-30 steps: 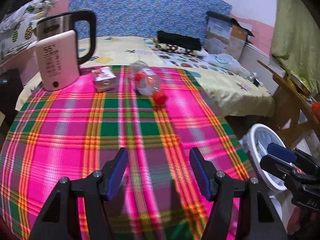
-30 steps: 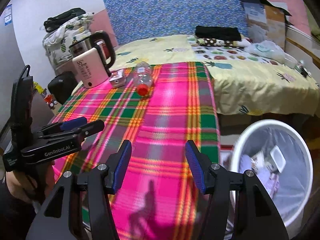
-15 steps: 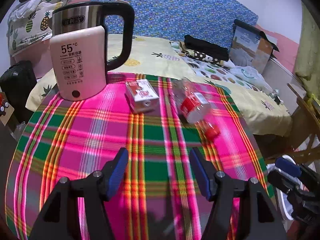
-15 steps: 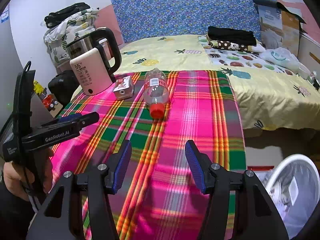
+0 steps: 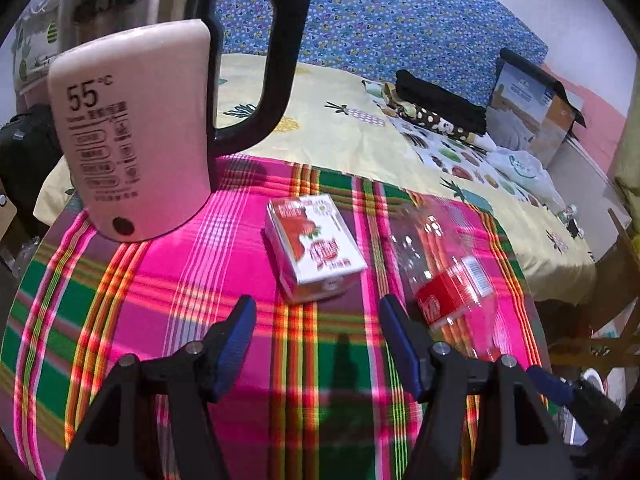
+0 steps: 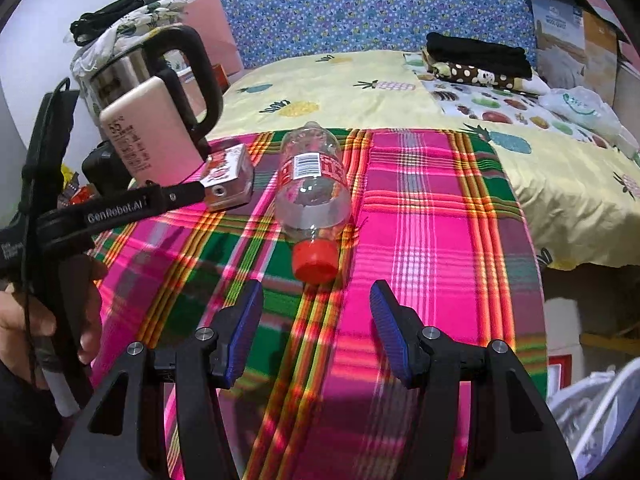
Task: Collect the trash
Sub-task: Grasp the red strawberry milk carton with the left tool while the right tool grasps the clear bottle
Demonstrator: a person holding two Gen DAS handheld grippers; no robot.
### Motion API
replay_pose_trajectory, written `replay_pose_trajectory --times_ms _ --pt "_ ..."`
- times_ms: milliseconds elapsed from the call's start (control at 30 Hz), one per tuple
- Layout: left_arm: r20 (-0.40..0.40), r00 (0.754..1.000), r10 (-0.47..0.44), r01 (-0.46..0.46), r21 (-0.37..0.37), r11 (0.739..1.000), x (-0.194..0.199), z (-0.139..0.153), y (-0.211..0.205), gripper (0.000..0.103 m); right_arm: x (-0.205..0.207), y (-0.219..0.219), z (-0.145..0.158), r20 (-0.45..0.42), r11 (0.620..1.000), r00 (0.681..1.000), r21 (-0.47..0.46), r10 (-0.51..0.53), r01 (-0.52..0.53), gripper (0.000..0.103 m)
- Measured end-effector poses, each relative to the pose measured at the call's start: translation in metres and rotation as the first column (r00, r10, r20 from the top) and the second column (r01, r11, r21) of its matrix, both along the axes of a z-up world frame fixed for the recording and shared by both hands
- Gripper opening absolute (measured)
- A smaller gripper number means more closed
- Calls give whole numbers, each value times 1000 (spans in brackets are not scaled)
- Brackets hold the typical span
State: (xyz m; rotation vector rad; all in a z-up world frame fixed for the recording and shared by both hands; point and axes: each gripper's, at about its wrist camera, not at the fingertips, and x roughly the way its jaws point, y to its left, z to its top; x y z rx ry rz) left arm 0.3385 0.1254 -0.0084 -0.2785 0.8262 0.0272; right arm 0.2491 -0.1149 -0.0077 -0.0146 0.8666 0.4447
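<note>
A small red and white drink carton (image 5: 316,244) lies on the plaid tablecloth just beyond my left gripper (image 5: 316,320), which is open with only cloth between its fingers. Right of the carton lies a clear plastic bottle (image 5: 444,276) with a red label. In the right wrist view the same bottle (image 6: 316,184) points its red cap (image 6: 314,260) at my right gripper (image 6: 316,300). That gripper is open and empty, a short way before the cap. The left gripper (image 6: 188,194) shows there at the left, its tip by the carton (image 6: 228,180).
A steel kettle with a pink front and black handle (image 5: 136,128) stands close behind and left of the carton. A white bin with trash in it (image 6: 600,400) sits on the floor off the table's right edge. A bed with folded clothes lies beyond the table.
Both grippers have moved forward over the table towards the carton and the bottle, which now look much nearer. The bin has slid to the lower right edge. Neither gripper's jaws have changed.
</note>
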Motion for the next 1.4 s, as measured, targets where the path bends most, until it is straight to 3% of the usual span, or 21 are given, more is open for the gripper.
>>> replay_pose_trajectory --times_ms 300,600,700,733,800,1033,1400 --pt "-6 1000 4 -4 -8 1000 29 -8 2 72 24 8 -11 -26 1000 1000 5 1 -1 55" --pt "-54 998 36 -35 18 999 51 -22 -5 74 27 12 -16 -32 1000 999 6 15 -14 33" --pt "-59 998 34 -32 36 999 52 -24 -8 72 26 11 -15 -30 1000 999 14 13 -13 33" --pt "-59 998 32 -30 40 999 51 -24 -8 65 27 11 -15 -30 1000 999 14 12 -11 33" --pt "-60 998 32 -28 65 997 50 -23 -8 63 29 10 -15 -32 1000 999 17 10 -9 33" --pt "-51 999 18 -12 109 994 20 -17 -10 63 23 5 -14 -41 1000 999 25 5 -4 33" --pt "-55 997 -60 68 148 987 -68 -7 -45 63 -32 -15 -8 -48 1000 999 23 -2 3 33"
